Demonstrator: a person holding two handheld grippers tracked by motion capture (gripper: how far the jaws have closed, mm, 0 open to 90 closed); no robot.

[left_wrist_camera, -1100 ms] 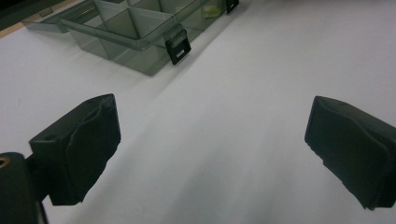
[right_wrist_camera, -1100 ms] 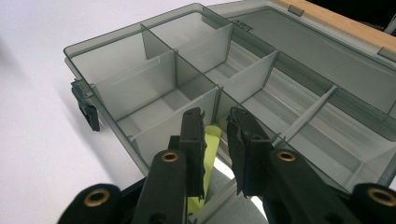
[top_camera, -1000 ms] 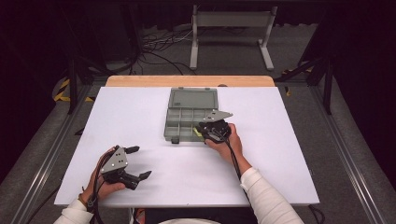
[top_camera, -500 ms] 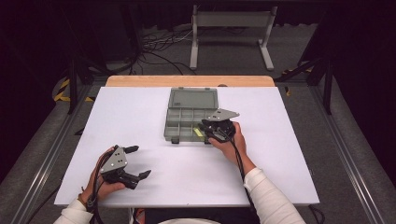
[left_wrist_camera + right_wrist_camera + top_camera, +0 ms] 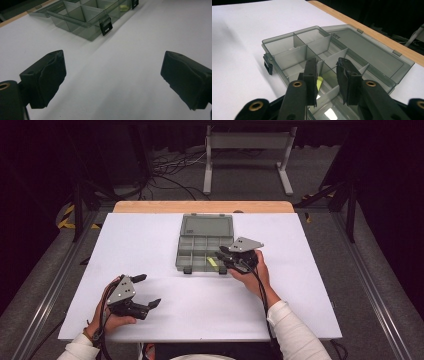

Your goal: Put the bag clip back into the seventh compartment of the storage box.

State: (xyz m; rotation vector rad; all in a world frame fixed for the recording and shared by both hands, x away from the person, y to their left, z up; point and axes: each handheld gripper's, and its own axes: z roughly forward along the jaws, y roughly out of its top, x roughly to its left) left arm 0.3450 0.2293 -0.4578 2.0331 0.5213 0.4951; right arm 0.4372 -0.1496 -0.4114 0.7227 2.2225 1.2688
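The right gripper (image 5: 223,258) hangs over the front-right corner of the open organizer box (image 5: 202,249), its jaws parted by a narrow gap and gripping nothing. A small yellow-green piece (image 5: 319,83) lies in the compartment directly beneath them, just behind the near jaw in the right gripper view.

Risks from this position:
- The compartment is narrow. A descending jaw may land on a divider wall (image 5: 329,93) instead of clearing it, which would tip or push the light plastic box across the desk (image 5: 150,240).
- The gap between the jaws is small. If the piece lies flat, the jaws may close over it or flick it into a neighbouring cell.
- Nothing steadies the box.

Contents: the remaining compartments appear empty. The lid (image 5: 207,225) lies flat, hinged open toward 12 o'clock. Two black latches (image 5: 106,25) sit on the front wall.

The left gripper (image 5: 146,290) rests at 7 o'clock on the desk, well apart from the box, its jaws spread wide and empty.
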